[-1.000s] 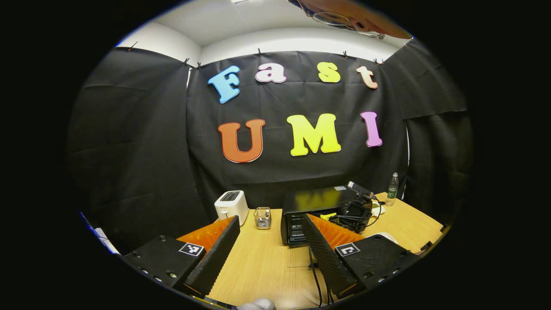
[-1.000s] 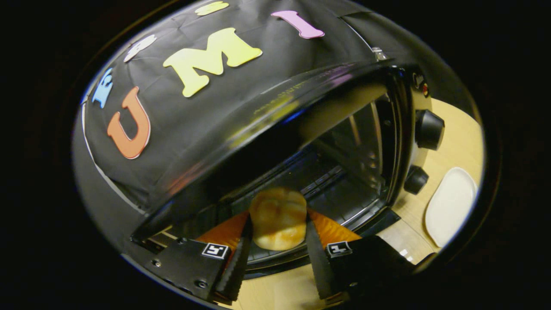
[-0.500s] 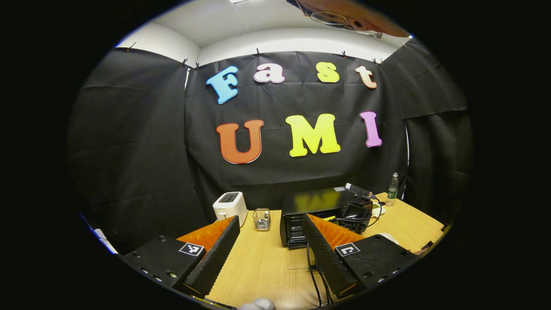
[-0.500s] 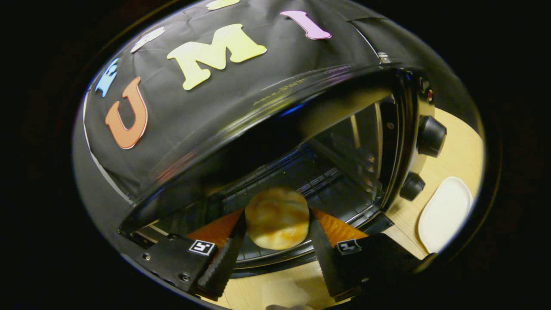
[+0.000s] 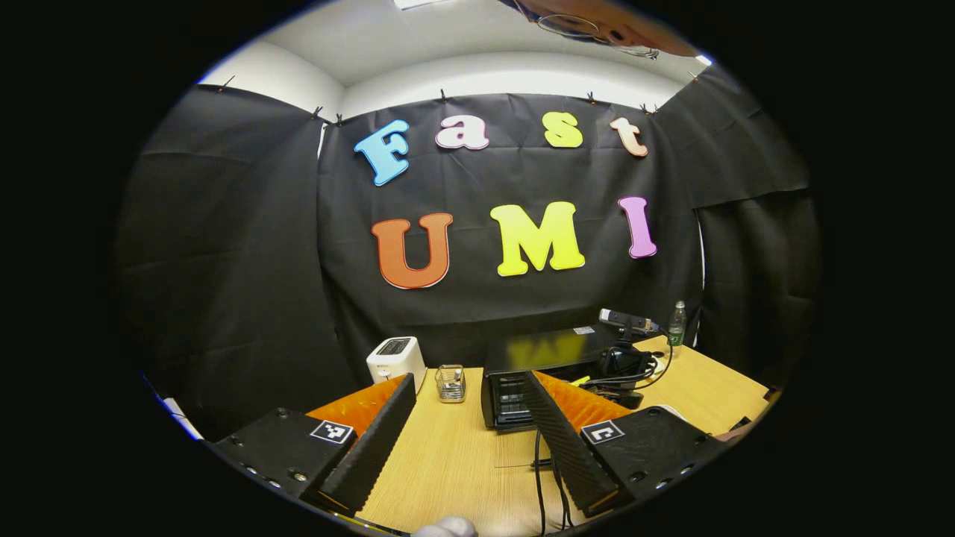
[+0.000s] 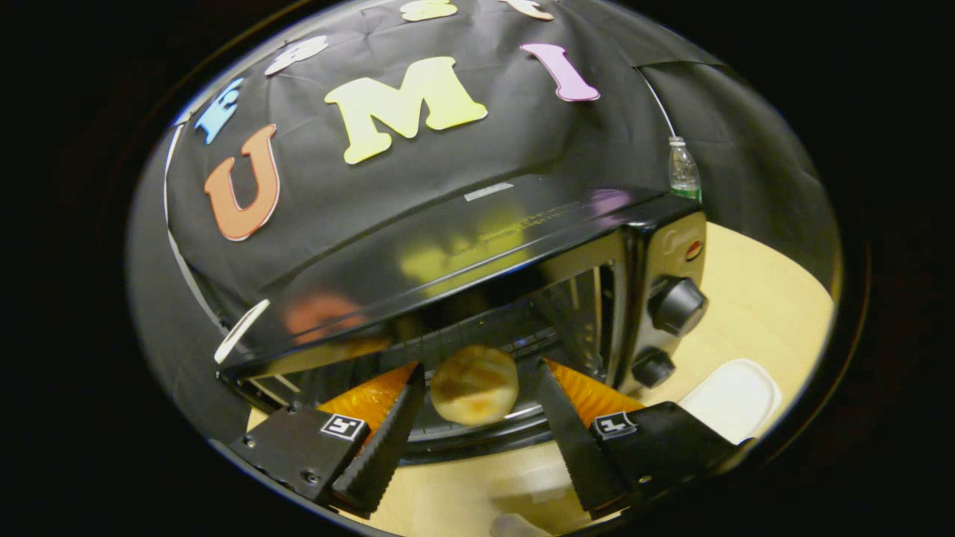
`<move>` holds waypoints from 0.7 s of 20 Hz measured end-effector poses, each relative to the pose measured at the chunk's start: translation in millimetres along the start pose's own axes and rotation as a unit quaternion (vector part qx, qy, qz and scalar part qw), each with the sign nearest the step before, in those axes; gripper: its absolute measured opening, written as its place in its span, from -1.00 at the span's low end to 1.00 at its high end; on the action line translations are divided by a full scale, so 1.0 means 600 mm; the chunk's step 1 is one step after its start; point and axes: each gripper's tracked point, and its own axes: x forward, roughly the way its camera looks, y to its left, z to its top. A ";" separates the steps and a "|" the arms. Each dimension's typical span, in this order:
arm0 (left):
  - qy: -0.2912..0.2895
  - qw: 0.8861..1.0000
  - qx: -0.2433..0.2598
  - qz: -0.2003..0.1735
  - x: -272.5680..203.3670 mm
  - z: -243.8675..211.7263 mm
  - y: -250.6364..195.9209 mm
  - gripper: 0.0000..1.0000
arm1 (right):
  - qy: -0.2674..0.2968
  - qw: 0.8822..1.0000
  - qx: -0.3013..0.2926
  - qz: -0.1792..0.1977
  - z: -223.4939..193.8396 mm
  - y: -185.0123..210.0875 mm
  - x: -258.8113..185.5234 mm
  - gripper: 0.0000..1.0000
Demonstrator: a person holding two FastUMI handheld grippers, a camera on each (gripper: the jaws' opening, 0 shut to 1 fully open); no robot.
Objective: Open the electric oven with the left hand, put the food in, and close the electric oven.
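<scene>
The black electric oven [image 6: 477, 246] stands open, its door folded down in front. A round golden bun [image 6: 474, 384] lies on the rack just inside the opening. My right gripper [image 6: 479, 371] is open in front of the opening, its fingers [image 6: 388, 436] spread to either side of the bun with a gap on each side. In the left gripper view the oven [image 5: 537, 350] sits far off on the wooden table [image 5: 462, 462], with the right gripper [image 5: 623, 363] and its cables at the oven's right front. My left gripper [image 5: 466, 384] hovers open over the table, holding nothing.
A white toaster [image 5: 395, 360] and a small wire holder [image 5: 451, 382] stand left of the oven. A plastic bottle [image 5: 677, 323] is at the back right. A white plate [image 6: 735, 399] lies right of the oven, below its two knobs [image 6: 677, 306]. A cable [image 5: 539, 477] trails across the table.
The right gripper has opened wider and drawn back from the oven, leaving the bun on the rack. The left gripper has barely moved.
</scene>
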 end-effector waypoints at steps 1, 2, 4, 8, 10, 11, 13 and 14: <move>-0.002 1.000 0.000 0.001 0.000 0.000 0.001 0.95 | 0.006 1.000 -0.011 0.006 -0.004 -0.007 -0.022 0.90; -0.004 1.000 -0.001 0.000 -0.001 0.001 -0.001 1.00 | 0.001 1.000 -0.019 0.020 0.002 -0.007 -0.048 0.90; -0.012 1.000 0.004 0.002 -0.002 0.005 0.001 0.94 | -0.013 0.998 -0.048 0.040 0.023 -0.018 -0.110 0.90; -0.020 1.000 0.004 0.012 0.000 -0.009 0.003 0.94 | -0.086 0.990 -0.095 0.064 0.140 -0.073 -0.260 0.90; -0.018 1.000 -0.002 0.010 0.004 -0.029 -0.009 0.76 | -0.128 0.983 -0.117 0.055 0.217 -0.122 -0.338 0.92; -0.020 1.000 -0.004 0.007 0.006 -0.039 -0.018 0.77 | -0.147 0.979 -0.130 0.050 0.254 -0.145 -0.374 0.92; -0.024 1.000 -0.005 0.000 0.014 -0.066 -0.039 0.94 | -0.189 0.972 -0.138 0.035 0.327 -0.193 -0.446 0.93; -0.013 1.000 -0.011 -0.005 0.019 -0.089 -0.052 0.94 | -0.203 0.970 -0.134 0.030 0.355 -0.211 -0.480 0.93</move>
